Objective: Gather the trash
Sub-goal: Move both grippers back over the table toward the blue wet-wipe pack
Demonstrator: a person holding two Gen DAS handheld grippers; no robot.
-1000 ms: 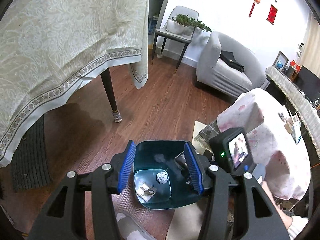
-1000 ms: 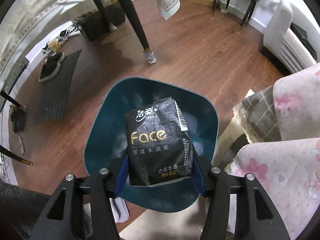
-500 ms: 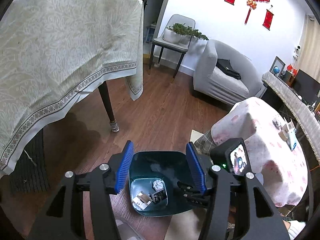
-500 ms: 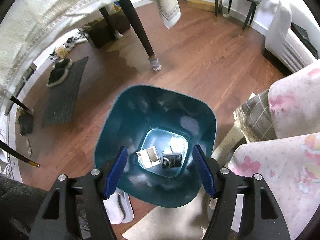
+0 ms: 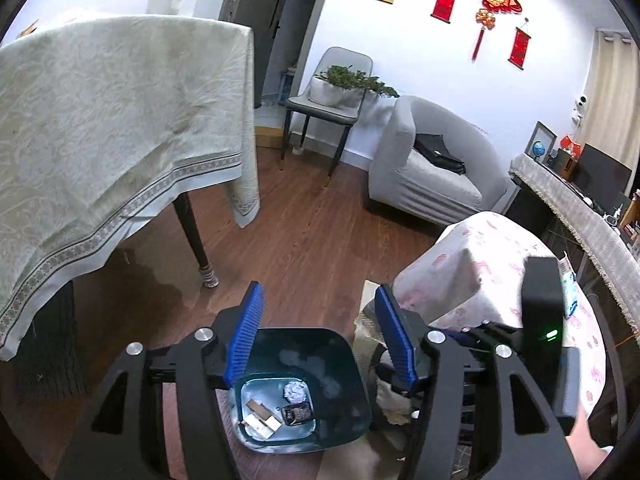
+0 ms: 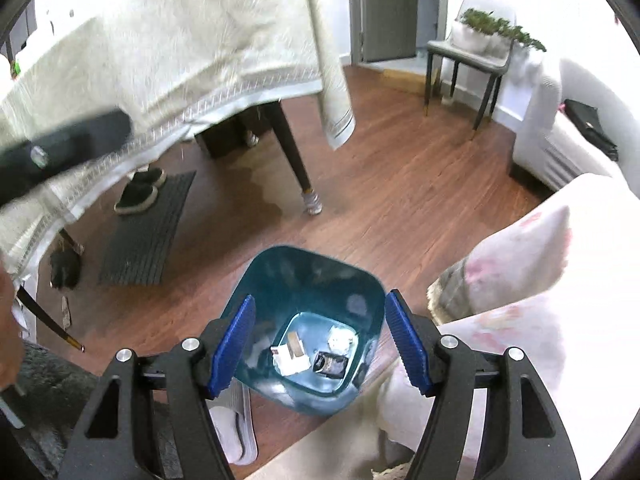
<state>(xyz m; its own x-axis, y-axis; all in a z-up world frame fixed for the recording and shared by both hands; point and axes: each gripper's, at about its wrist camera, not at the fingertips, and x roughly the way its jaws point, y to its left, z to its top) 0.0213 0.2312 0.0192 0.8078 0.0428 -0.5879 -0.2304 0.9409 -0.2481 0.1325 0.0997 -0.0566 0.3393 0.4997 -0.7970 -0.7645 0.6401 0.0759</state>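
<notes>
Trash (image 6: pixel 316 354) lies at the bottom of the bin (image 6: pixel 308 268), below and between both tongs. My left tongs (image 5: pixel 320 336) and right tongs (image 6: pixel 318 340) hang spread and empty above it, free for another piece.

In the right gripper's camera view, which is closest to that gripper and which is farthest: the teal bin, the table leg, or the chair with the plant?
From the right gripper:
1. Teal bin, directly below between its open fingers.
2. Table leg, farther out, slightly left, on the wood floor.
3. Chair with the plant, farthest, upper right by the wall.
</notes>
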